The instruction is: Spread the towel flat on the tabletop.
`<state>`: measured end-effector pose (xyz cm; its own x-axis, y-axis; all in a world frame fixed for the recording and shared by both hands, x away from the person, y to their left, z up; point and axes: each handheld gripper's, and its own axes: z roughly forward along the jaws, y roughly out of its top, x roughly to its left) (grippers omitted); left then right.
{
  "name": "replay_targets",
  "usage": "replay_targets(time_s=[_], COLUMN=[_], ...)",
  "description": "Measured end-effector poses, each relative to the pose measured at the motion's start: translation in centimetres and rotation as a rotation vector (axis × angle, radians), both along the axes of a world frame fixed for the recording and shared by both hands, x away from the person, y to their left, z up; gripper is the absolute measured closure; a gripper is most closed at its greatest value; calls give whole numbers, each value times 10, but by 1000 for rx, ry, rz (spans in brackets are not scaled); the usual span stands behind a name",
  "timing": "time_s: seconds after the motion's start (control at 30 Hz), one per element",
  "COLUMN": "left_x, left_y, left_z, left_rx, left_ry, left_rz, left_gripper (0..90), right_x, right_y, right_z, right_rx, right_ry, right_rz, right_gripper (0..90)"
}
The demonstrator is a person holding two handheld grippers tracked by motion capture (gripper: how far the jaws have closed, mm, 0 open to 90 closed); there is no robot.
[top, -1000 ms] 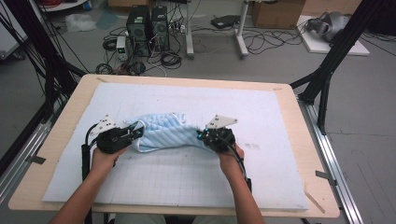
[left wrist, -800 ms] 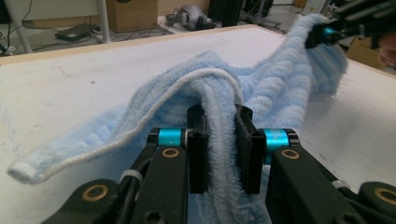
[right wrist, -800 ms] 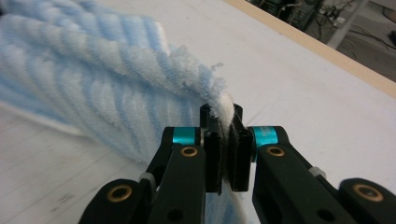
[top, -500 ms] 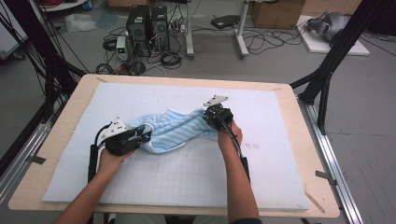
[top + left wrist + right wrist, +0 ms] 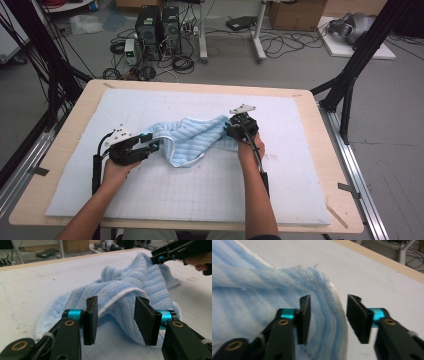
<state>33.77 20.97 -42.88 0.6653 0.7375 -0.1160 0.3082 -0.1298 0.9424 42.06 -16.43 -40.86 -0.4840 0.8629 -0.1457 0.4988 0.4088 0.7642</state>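
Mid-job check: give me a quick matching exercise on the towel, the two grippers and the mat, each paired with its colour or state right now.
Things:
1. towel
2. left gripper
3. right gripper
4. mat

States:
a. white, gridded, covering the table top
b. jaws apart at the towel's far right end, by its fringe
c. light blue, striped, lying bunched
d. jaws apart at the towel's near left end, white hem between them

Pairs: 1-c, 2-d, 3-b, 4-a

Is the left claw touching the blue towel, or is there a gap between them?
Apart. In the left gripper view, the left claw stands open, and the blue towel lies beyond its pads with table surface visible between them.
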Motion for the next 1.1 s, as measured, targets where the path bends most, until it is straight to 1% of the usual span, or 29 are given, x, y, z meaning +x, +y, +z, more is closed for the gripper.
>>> replay_targets(time_s=[0.03, 0.07, 0.1, 0.13, 0.17, 0.2, 0.23, 0.27, 0.3, 0.37, 0.4, 0.43, 0.47, 0.5, 0.53, 0.6, 0.67, 0.7, 0.73, 0.8, 0.83, 0.87, 0.9, 0.93, 1.03, 1.1], left_x=[0, -1, -1, -1, -1, 0, 0, 0, 0, 0, 0, 0, 0, 0, 0, 0, 0, 0, 1, 1, 1, 0, 1, 1, 1, 1], left_y=[0, 1, 1, 2, 2, 4, 4, 4, 4, 4, 4, 4, 4, 4, 5, 6, 6, 6, 6, 6, 6, 6, 7, 7, 8, 10], left_z=[0, 1, 1, 2, 2, 2, 2, 2, 2, 2, 2, 2, 2, 2, 2, 2, 2, 2, 1, 1, 1, 2, 2, 2, 2, 2], left_rx=[0, -8, -8, -21, -21, -27, -27, -34, -34, -35, -32, -32, -31, -31, -33, -33, -34, -32, -36, -30, -30, -35, -32, -37, -36, -38], left_ry=[0, -10, -10, -9, -9, -8, -8, -4, -4, -5, -7, -7, -5, -5, -4, -3, -1, 1, 4, 3, 3, 4, 2, 3, 5, 3], left_rz=[0, 8, 8, 20, 20, 27, 27, 32, 32, 34, 32, 32, 34, 34, 36, 38, 39, 39, 40, 36, 36, 40, 40, 44, 47, 51], left_gripper=[543, 537, 522, 498, 478, 464, 456, 446, 440, 436, 435, 435, 436, 435, 436, 436, 436, 436, 436, 436, 436, 437, 437, 437, 438, 438], right_x=[0, -10, -15, -21, -21, -32, -32, -42, -45, -51, -52, -52, -51, -50, -48, -44, -42, -40, -39, -38, -37, -38, -39, -41, -47, -53], right_y=[0, -7, -11, -14, -14, -19, -19, -17, -14, -4, 2, 2, 13, 18, 22, 30, 33, 31, 29, 24, 22, 21, 21, 22, 24, 24], right_z=[0, 4, 6, 7, 7, 6, 6, 3, 0, -7, -11, -11, -20, -25, -29, -35, -38, -39, -39, -38, -38, -37, -37, -37, -34, -34], right_rx=[0, 41, 64, 83, 83, 108, 108, 130, 130, 121, 108, 108, 92, 92, 83, 55, 51, 75, 91, 91, 97, 91, 69, 52, 40, 44], right_ry=[0, -18, -29, -36, -36, -34, -34, -22, 2, 23, 34, 34, 70, 88, 97, 108, 107, 118, 123, 124, 135, 131, 123, 119, 135, 148], right_rz=[0, -8, 6, 14, 14, 53, 53, 112, 144, 199, 220, 220, 246, 255, 259, 261, 257, 256, 252, 244, 247, 251, 257, 264, 296, 325], right_gripper=[529, 470, 471, 469, 469, 468, 468, 474, 476, 498, 503, 503, 512, 518, 515, 514, 516, 529, 588, 739, 780, 816, 831, 837, 842, 843])
